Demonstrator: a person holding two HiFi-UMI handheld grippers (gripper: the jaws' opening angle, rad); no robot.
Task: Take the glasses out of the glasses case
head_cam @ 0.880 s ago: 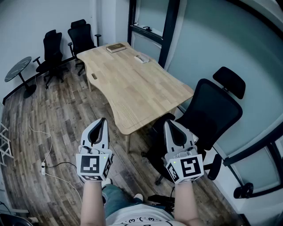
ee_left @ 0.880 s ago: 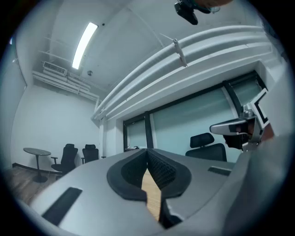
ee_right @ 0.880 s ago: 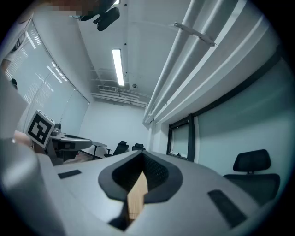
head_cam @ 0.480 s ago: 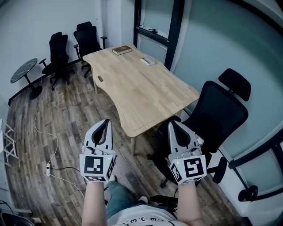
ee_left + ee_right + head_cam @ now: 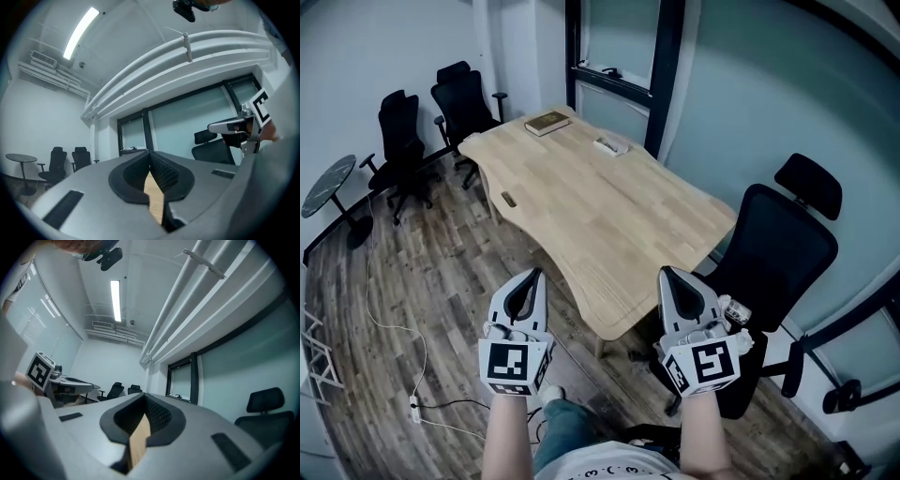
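While the left tool [image 5: 534,276] and right tool [image 5: 668,274] hover clenched empty, black chairs [image 5: 780,251] flank the wooden table [image 5: 581,197].

this is an office meeting room. a long wooden table [image 5: 609,216] stands on a plank floor [image 5: 441,262]. one black swivel chair [image 5: 783,267] sits at the table, with two more chairs [image 5: 459,94] by the far wall. frosted glass walls [image 5: 750,84] in dark frames [image 5: 663,66], a small round side table [image 5: 328,187] and a ceiling strip light [image 5: 80,33] suit an office.

Light wooden table [image 5: 600,216], black chair [image 5: 778,267], dark plank floor [image 5: 422,272], grey left gripper [image 5: 538,274] patterned black-and-white.
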